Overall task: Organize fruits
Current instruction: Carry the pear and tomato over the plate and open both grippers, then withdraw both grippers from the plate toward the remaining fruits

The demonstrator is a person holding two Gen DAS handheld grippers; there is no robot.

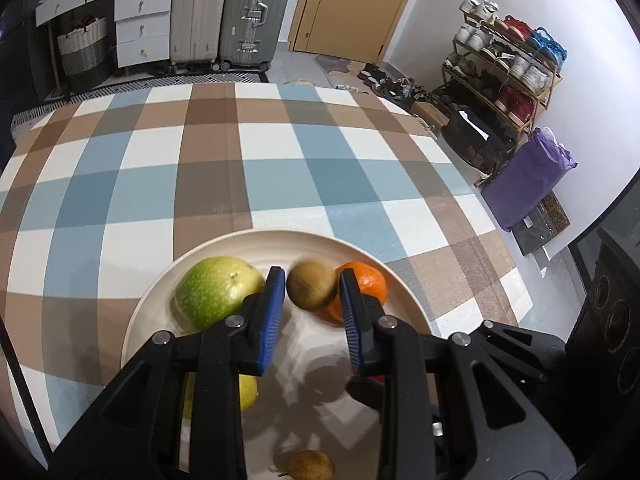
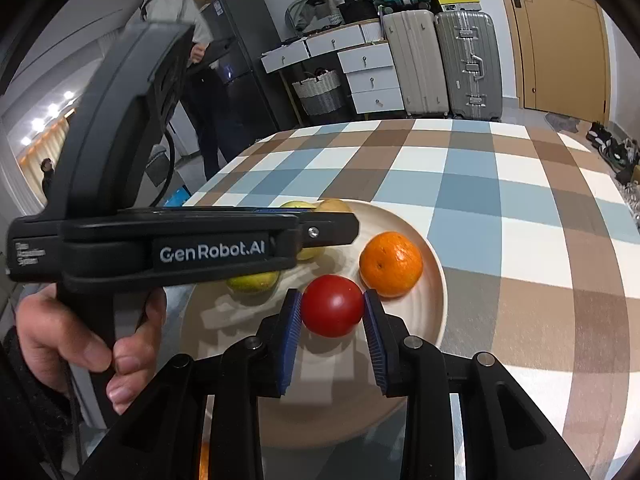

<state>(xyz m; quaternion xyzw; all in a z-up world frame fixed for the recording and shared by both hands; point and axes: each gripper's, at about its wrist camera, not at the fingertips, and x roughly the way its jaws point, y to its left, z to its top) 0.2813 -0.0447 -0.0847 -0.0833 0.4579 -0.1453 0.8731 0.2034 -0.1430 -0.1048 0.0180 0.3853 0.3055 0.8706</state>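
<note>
Ahead of both our jaws stretches the checked tabletop, wide and bare beyond the plate, its far edge meeting the suitcases and its right edge the shoe rack.

Under our jaws sits the cream plate, its near rim cut off by our own black arms in both views.

Left of our left gripper, touching its left blue finger, lies the big green fruit. Our left jaws stand open with a blurred brown kiwi between their tips; we cannot tell whether the pads touch it. Behind the right finger an orange shows only in part. Beneath the left arm a yellow-green fruit peeks out, mostly hidden, and a second small brown fruit lies at the bottom edge, hard to name.

Our right gripper has its jaws part open around the red tomato, both pads against its sides. Just beyond its right finger rests the orange, near the plate's right rim. The left gripper's body crosses that view, hiding most fruit behind it.
</note>
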